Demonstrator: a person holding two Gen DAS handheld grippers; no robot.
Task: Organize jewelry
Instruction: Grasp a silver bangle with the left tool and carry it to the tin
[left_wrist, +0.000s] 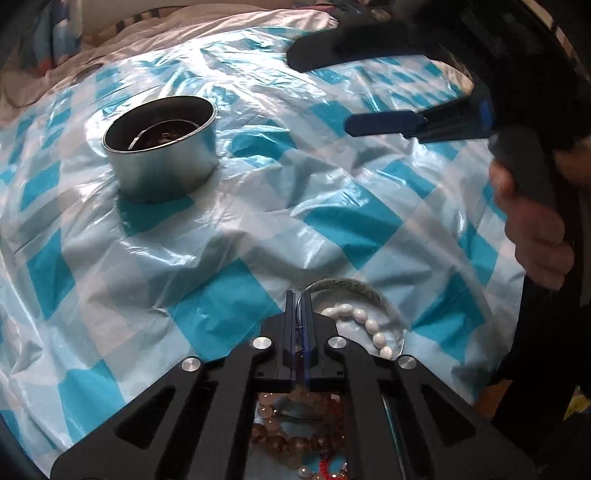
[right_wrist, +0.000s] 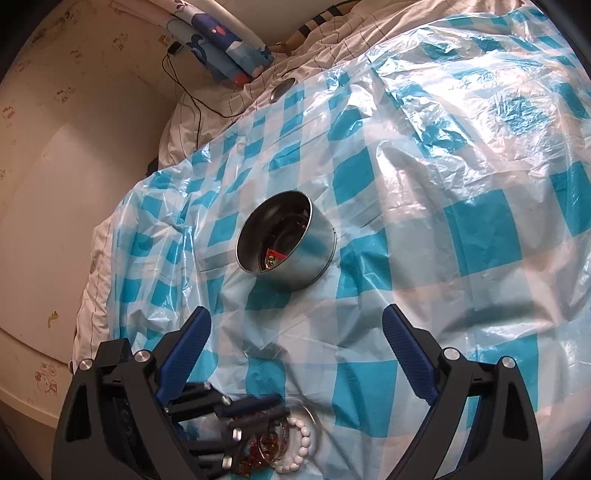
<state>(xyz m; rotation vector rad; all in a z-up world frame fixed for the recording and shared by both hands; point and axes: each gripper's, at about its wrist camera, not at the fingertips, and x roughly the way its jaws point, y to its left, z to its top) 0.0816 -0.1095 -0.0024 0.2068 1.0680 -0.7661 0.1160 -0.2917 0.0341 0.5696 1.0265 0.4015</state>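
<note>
Crinkled blue-and-white checked plastic sheeting (right_wrist: 424, 206) covers a bed, with pale bedding (right_wrist: 258, 92) bunched at the far side and a folded blue patterned cloth (right_wrist: 229, 48) against the wall; a round metal tin (right_wrist: 291, 243) stands on the sheeting well away from both grippers, open at the top, with dark jewelry and a bit of red lying inside it; at the near edge sits a clear glass dish (left_wrist: 384, 299) holding a white bead bracelet (left_wrist: 369, 325), amber-brown bead strands (left_wrist: 291, 435) and some red beads; the left gripper (left_wrist: 299, 314) points down at this dish, its fingers clenched together on the dish's left rim, the glass edge pinched between them; the right gripper (right_wrist: 295, 332) hangs above the sheeting between dish and tin, its blue-padded fingers (right_wrist: 406, 354) spread wide with nothing between them; in the left wrist view a person's hand (left_wrist: 532, 218) grips that gripper's handle at the right edge; a small round metal lid (right_wrist: 282, 88) lies far off on the bedding.
</note>
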